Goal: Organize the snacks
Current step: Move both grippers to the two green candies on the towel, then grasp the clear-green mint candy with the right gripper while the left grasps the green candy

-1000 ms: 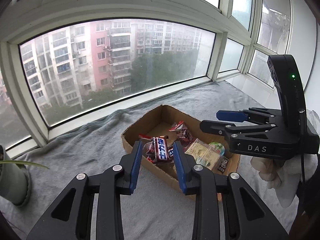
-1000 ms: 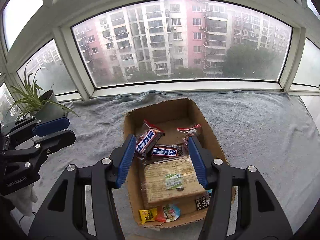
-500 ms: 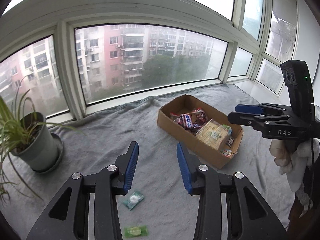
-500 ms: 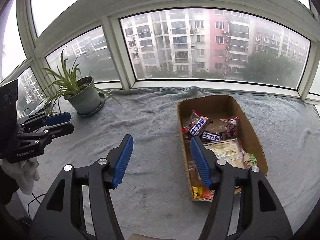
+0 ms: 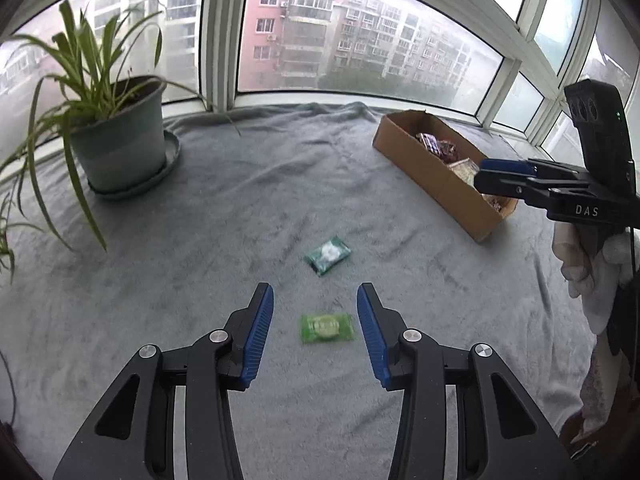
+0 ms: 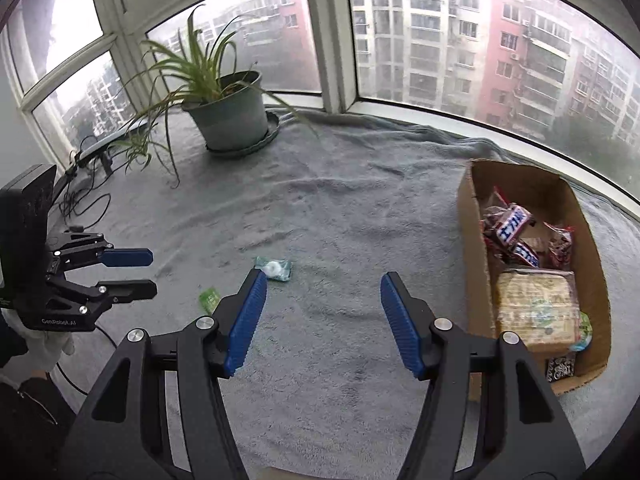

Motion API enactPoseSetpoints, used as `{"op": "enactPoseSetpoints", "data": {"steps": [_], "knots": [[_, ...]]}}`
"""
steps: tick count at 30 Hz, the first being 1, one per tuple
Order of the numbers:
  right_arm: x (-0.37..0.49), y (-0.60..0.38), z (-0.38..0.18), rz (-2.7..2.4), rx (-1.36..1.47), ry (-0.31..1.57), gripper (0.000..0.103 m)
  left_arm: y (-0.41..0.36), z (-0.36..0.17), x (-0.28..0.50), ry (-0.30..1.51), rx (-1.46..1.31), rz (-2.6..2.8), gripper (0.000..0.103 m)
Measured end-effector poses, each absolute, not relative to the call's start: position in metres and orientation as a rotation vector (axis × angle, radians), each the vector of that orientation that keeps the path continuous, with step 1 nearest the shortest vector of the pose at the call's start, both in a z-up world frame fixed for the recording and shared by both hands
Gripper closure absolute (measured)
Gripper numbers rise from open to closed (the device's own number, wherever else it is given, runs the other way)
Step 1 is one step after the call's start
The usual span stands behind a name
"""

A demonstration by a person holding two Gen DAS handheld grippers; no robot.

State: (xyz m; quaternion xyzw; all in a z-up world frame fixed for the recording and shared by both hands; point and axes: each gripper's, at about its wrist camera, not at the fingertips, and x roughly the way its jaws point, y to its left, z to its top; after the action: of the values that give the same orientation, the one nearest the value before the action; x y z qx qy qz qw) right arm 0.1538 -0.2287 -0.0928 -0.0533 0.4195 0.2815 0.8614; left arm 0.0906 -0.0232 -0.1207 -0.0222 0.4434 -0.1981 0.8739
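The left tongs, empty and opening, hover over the light green candy lying crosswise on the grey blanket, nearer them than the released right tongs beside the cardboard box.

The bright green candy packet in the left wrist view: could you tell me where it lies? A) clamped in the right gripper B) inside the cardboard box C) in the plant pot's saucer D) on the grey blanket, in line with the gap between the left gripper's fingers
D: the bright green candy packet lies flat on the grey blanket, framed by the opening jaws of the left gripper and untouched by them, well apart from the cardboard box.
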Motion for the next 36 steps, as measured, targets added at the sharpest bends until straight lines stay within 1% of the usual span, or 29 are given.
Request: {"op": "enactPoseSetpoints", "data": {"steps": [4, 5, 6, 8, 14, 22, 36], "knots": [[0.162, -0.200, -0.108, 0.696, -0.206, 0.909, 0.043, -0.030, -0.141, 0.075, 0.994, -0.121, -0.450, 0.061], [0.164, -0.193, -0.112, 0.718, -0.228, 0.918, 0.048, -0.033, -0.146, 0.073, 1.010, -0.139, -0.456, 0.061], [0.167, -0.186, -0.117, 0.745, -0.245, 0.930, 0.055, -0.035, -0.152, 0.071, 1.024, -0.155, -0.455, 0.061], [0.174, -0.174, -0.127, 0.792, -0.281, 0.957, 0.061, -0.037, -0.163, 0.072, 1.055, -0.191, -0.446, 0.061], [0.190, -0.144, -0.156, 0.880, -0.427, 0.992, 0.064, -0.037, -0.182, 0.081, 1.092, -0.288, -0.402, 0.061], [0.197, -0.117, -0.177, 0.971, -0.630, 0.986, 0.064, -0.040, -0.193, 0.092, 1.112, -0.315, -0.352, 0.061], [0.208, -0.105, -0.192, 1.061, -0.666, 0.988, 0.064, -0.047, -0.190, 0.105, 1.087, -0.262, -0.296, 0.061]]}}
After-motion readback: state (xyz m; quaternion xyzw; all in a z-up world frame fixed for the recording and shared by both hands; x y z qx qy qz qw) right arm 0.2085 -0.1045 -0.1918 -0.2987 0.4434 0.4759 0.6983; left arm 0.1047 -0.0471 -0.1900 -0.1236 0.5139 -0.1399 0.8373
